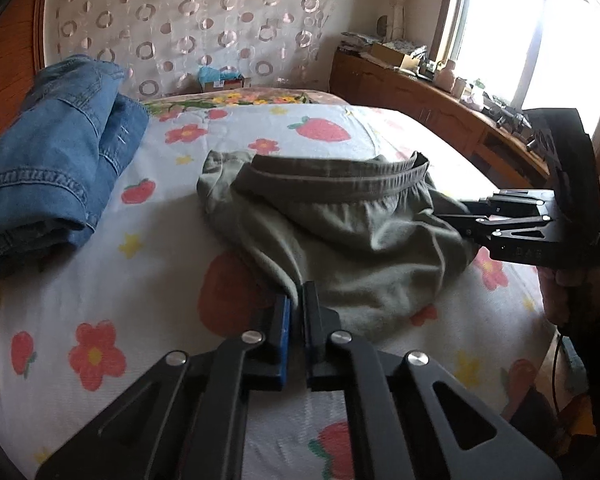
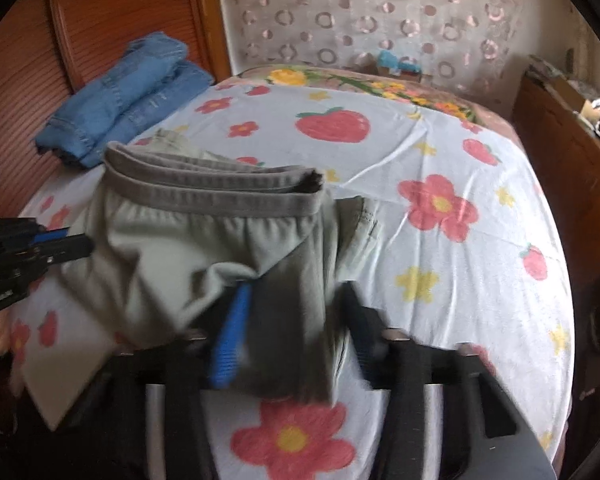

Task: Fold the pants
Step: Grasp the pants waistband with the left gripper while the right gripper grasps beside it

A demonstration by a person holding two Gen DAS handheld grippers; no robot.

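Observation:
Grey-green pants (image 1: 332,224) lie bunched on the bed, waistband (image 1: 340,178) up and facing me. My left gripper (image 1: 298,300) is shut on a pinch of the pants' near edge. My right gripper (image 1: 444,216) reaches in from the right and meets the pants' right side. In the right wrist view the pants (image 2: 204,240) hang over my right gripper (image 2: 296,296), whose fingers stand wide apart with cloth draped between them; the view is blurred. The left gripper (image 2: 76,246) shows at the left, at the pants' edge.
Folded blue jeans (image 1: 56,168) lie at the far left of the bed, also in the right wrist view (image 2: 128,96). The strawberry-and-flower sheet (image 1: 100,292) covers the bed. A wooden cabinet (image 1: 432,108) with clutter stands right, under a window.

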